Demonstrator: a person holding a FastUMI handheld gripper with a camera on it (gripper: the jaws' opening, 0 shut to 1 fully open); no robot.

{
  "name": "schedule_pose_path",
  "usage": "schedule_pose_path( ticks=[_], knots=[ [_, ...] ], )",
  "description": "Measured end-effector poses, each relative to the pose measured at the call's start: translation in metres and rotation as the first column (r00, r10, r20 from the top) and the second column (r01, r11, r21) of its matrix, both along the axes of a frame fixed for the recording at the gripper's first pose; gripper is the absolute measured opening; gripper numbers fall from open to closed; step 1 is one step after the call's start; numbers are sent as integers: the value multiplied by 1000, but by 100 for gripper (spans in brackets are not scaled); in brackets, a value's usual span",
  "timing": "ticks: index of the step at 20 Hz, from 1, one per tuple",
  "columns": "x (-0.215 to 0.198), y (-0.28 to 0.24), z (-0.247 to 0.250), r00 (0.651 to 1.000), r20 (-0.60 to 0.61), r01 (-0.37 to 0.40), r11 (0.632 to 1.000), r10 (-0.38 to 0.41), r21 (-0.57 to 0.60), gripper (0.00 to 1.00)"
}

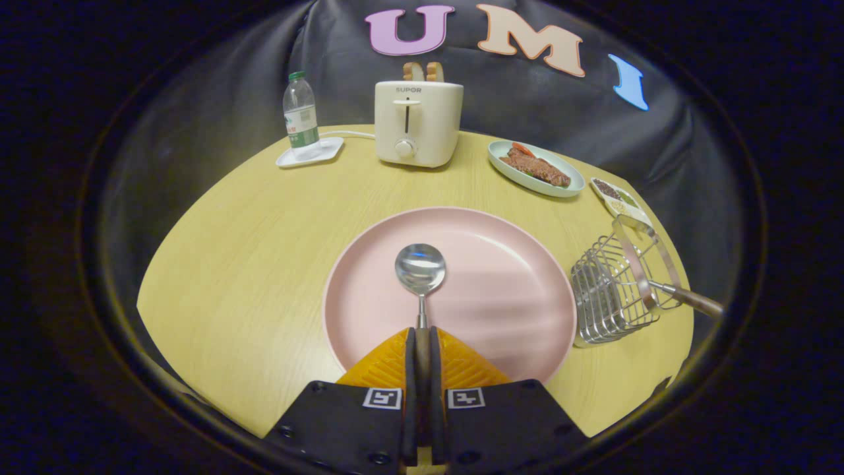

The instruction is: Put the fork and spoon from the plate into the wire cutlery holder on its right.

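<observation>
The hand-held gripper (pixel 422 340) is clamped narrowly on the handle of the spoon (pixel 420 269), whose bowl juts ahead of the fingers above the pink plate (pixel 501 297). Gripped so far back, the spoon could pivot or slip on the way to the wire cutlery holder (pixel 610 300), which lies tipped on the tabletop (pixel 250 231) just right of the plate, a handle already poking from it; a knock could roll it. The toaster (pixel 417 123), bottle (pixel 301 116) and food dish (pixel 535 168) sit well beyond, out of the path.

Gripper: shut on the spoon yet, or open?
Shut: the gripper fingers press both sides of the spoon handle, its bowl over the pink plate.
</observation>
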State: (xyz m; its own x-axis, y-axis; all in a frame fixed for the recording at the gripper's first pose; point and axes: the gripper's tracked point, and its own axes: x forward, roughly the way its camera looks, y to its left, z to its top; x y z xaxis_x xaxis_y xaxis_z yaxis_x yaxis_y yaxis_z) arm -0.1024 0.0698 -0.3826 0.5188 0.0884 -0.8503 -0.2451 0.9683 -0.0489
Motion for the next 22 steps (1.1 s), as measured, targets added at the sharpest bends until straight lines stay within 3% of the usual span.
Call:
schedule_pose_path(
  ticks=[10,22],
  knots=[
    [23,-30,60,995,-10,-95,996,95,1,7],
    [39,-75,112,991,-84,-99,991,107,91,7]
  ],
)
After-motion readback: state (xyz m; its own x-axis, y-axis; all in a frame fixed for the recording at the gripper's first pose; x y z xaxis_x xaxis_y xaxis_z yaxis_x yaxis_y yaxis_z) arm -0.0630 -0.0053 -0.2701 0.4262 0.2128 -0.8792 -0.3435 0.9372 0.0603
